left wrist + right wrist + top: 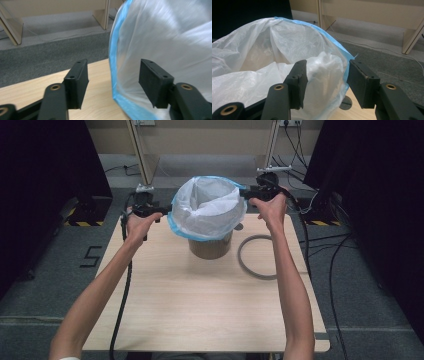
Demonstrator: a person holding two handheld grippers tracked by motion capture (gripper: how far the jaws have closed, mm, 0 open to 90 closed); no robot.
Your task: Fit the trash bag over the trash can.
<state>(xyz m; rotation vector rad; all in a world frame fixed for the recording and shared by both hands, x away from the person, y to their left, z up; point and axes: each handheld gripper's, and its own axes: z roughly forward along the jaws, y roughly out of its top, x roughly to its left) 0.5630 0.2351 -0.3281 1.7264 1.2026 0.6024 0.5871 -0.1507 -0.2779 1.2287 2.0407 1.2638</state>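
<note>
A white plastic bag (207,207) with a blue hem lines a brown bin (210,247) at the far middle of the wooden table (200,305). The bag's mouth stands wide above the bin's rim. My left gripper (165,211) is at the bag's left edge. In the left gripper view it (113,70) is open, with the blue hem (113,50) running between the jaws. My right gripper (245,193) is at the bag's far right edge. There too the gripper (327,67) is open, its jaws on either side of the bag's (274,42) rim.
A grey ring (240,257) lies flat on the table right of the bin. A small grey disc (239,226) sits by the bin's base. Wooden frame legs (142,155) stand behind the table. Cables (330,250) run over the floor at the right.
</note>
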